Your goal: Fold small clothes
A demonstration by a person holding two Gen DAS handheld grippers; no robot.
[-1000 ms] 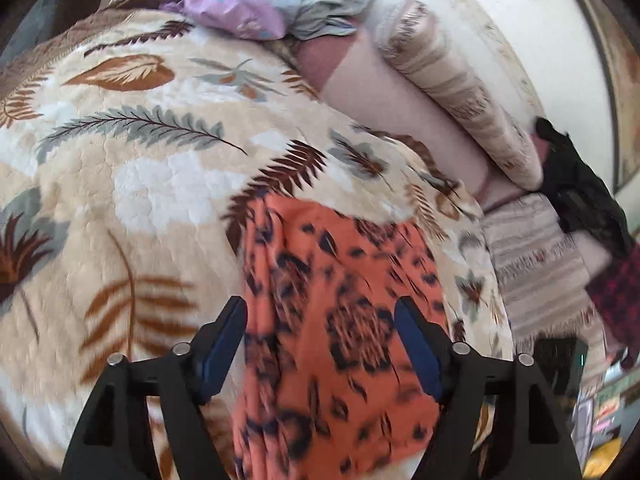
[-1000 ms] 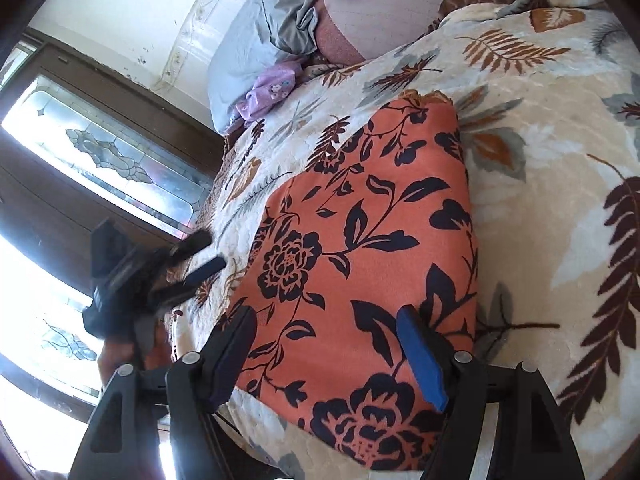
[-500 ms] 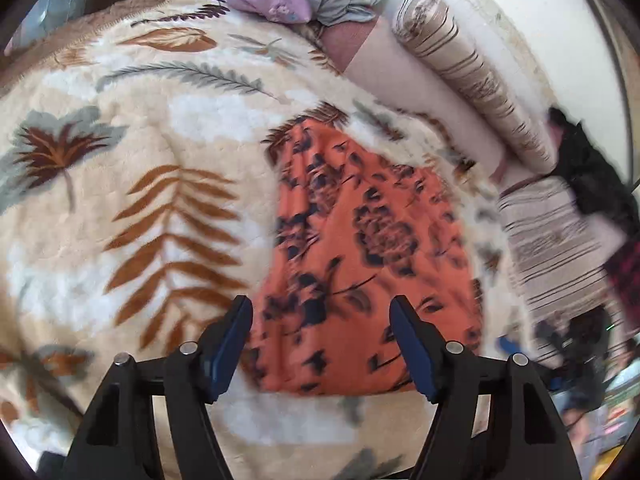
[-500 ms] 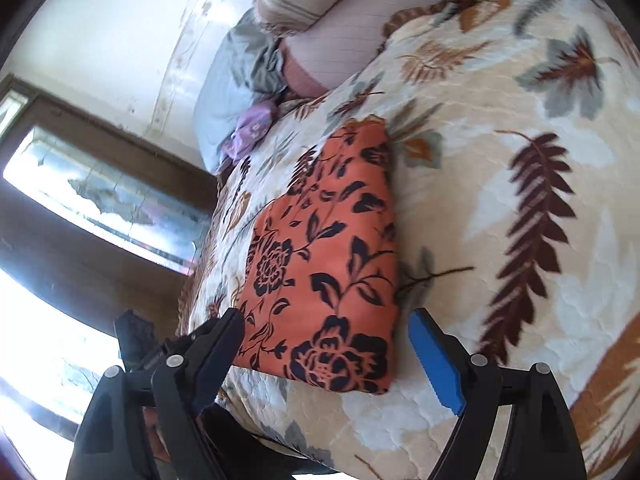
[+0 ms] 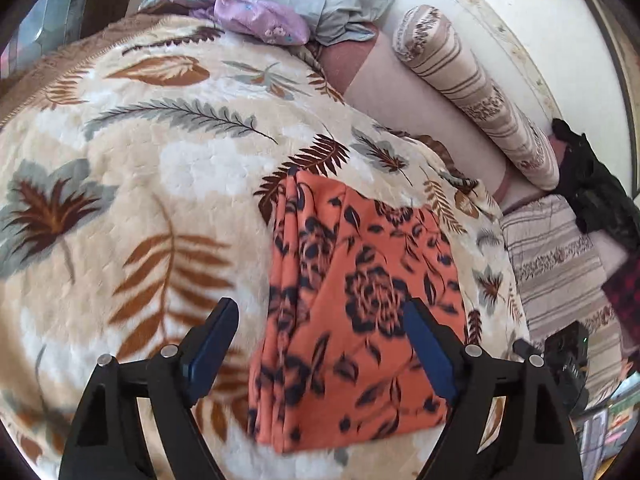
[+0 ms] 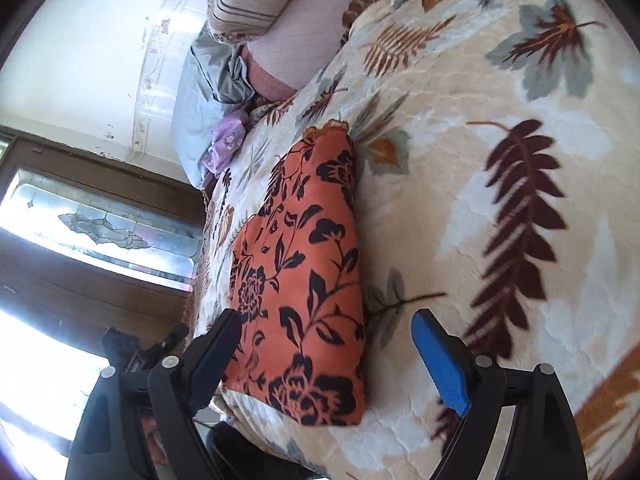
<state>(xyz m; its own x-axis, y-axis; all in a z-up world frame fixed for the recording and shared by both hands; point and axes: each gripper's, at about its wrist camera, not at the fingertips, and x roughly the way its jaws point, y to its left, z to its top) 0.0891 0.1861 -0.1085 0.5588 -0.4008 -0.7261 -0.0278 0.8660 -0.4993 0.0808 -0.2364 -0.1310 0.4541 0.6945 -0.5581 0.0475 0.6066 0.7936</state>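
An orange cloth [image 5: 352, 312] printed with dark flowers is lying folded into a flat rectangle on a leaf-patterned blanket [image 5: 132, 184], its stacked layered edges showing along its left side in the left wrist view. The left gripper [image 5: 324, 344] is hovering above the cloth's near end with its jaws spread wide, gripping nothing; one blue-padded finger is sitting at 8 o'clock of the cloth over the blanket, the other at 4 o'clock over the cloth's right edge. The right gripper [image 6: 328, 356] is likewise hanging wide open and empty-handed, its dark finger at 7 o'clock over the near corner of the cloth [image 6: 304, 280] and its blue pad at 5 o'clock over bare blanket [image 6: 500, 100]. Whether either gripper is touching the fabric cannot be told.

In the left wrist view, a purple garment [image 5: 256, 20] and a grey garment [image 5: 344, 4] are lying bunched at 12 o'clock beyond the blanket, while a striped bolster [image 5: 472, 88] is stretching along the wall at 1 o'clock, and a striped rug [image 5: 556, 268] is showing at 3 o'clock. A black device [image 5: 568, 356] is poking in at 4 o'clock. In the right wrist view, a leaded window [image 6: 96, 228] is glowing at 9 o'clock.
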